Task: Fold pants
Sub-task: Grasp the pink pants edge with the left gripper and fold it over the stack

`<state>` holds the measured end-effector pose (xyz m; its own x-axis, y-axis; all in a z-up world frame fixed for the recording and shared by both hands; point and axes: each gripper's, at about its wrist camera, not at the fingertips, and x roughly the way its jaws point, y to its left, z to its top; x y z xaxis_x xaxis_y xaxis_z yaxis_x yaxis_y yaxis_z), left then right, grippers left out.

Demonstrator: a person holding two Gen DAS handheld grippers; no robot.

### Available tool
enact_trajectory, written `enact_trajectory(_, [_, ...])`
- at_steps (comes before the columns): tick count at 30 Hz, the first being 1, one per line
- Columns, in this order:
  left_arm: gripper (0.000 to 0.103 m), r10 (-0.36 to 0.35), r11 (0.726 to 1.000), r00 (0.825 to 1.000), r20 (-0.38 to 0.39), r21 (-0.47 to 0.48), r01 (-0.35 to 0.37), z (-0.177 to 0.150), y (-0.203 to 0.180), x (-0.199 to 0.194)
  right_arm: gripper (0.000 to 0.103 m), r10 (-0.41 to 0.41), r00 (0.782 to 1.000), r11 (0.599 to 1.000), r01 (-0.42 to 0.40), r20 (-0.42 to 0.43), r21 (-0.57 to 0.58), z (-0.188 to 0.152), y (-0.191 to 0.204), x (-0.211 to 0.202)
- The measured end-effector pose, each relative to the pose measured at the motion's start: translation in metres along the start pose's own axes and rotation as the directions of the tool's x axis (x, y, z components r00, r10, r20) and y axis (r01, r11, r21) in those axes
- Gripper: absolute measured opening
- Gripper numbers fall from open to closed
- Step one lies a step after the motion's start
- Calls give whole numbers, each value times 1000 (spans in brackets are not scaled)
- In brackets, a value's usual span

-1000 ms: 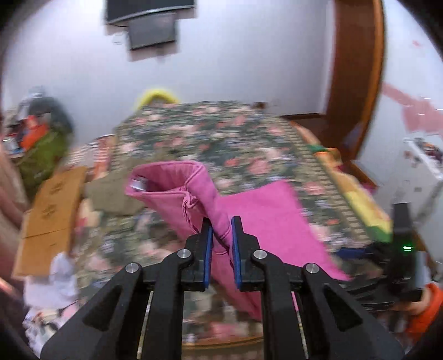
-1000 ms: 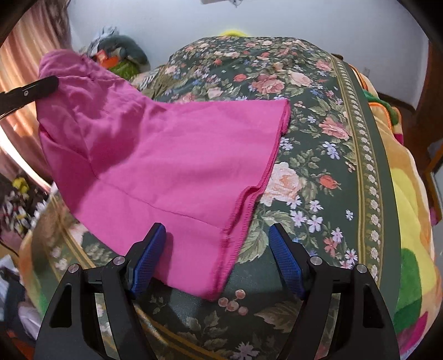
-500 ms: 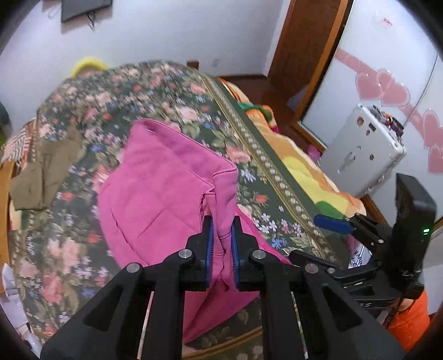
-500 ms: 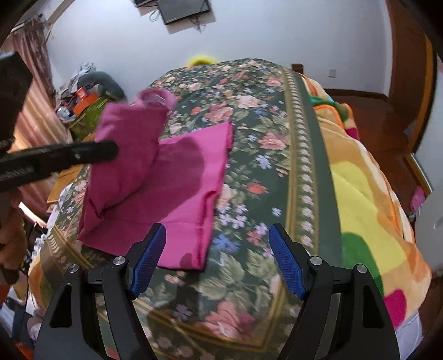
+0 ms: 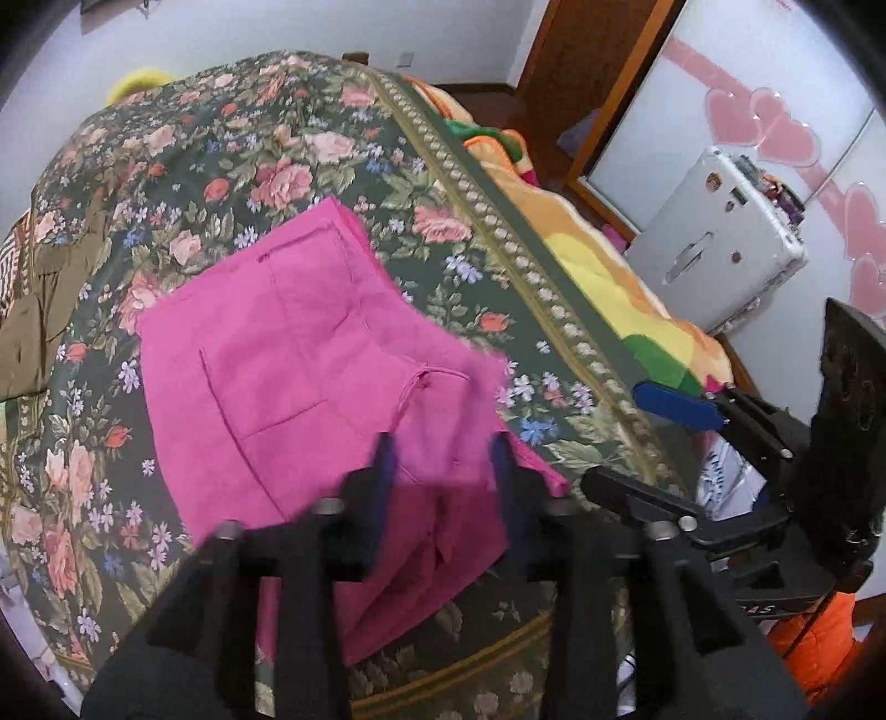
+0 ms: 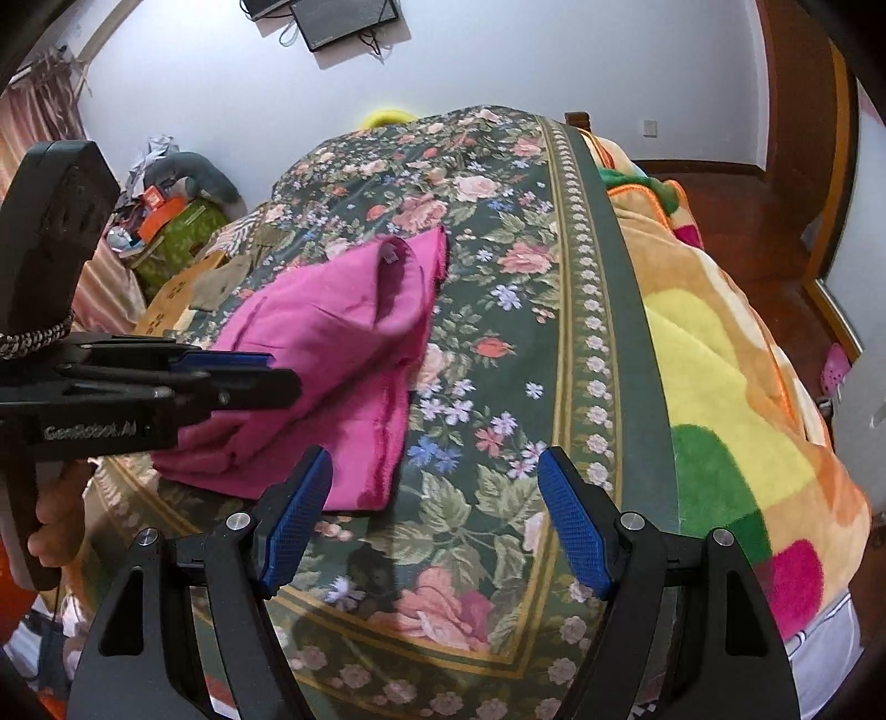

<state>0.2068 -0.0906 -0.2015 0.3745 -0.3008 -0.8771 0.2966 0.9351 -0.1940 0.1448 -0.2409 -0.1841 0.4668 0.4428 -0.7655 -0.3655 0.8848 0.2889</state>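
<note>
Item: pink pants (image 5: 310,354), laid on the floral bedspread (image 5: 232,149) near the bed's near edge.

Progress: one fold is judged done; the waist half is doubled over the legs, with a lower layer left showing at the near hem. A further fold and smoothing are judged outstanding.

Left gripper (image 5: 440,459): blurred; fingers parted narrowly over the near fabric, nothing visibly pinched.

Right gripper (image 6: 434,523): fingers spread wide, empty, held over bare bedspread to the right of the pants.

Left wrist view only: back pocket stitching, a white case (image 5: 714,249) by the wall.

Right wrist view only: the open waistband with its label, still puffed up; a wall screen (image 6: 343,19).
</note>
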Motion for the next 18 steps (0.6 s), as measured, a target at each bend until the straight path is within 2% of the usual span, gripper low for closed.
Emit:
enact_trajectory(1, [60,14,1000,999,32,6,-15,0,0,-10,74,5,1000,1000,-5,7,-3,1,3,-2])
enact_trajectory(3, [67,38,999,996,83,19,-40,0,3,-24,74,15,1000,1000,-15,16,-7,3,7,-5])
enact_trajectory(6, [73,94,995,985,143,15,-98,5,17,-43,74,33,999,999,-32,32,-15,8,15,-8])
enact_trajectory(9, [76,188,982,965,182,-16,-189,12,41,-54,74,54,998,998,-53,43,-23,14,25,-4])
enact_trajectory(12, [78,257,967,949,181,-49,-252,21,71,-54,74,62,997,998,-60,42,-30,21,32,8])
enact_trajectory(15, [78,317,948,937,148,-70,-310,33,101,-44,74,60,998,998,-59,28,-33,25,36,22])
enact_trajectory(18, [78,332,942,937,107,-81,-325,46,128,-27,74,39,999,998,-40,-14,-40,25,36,40])
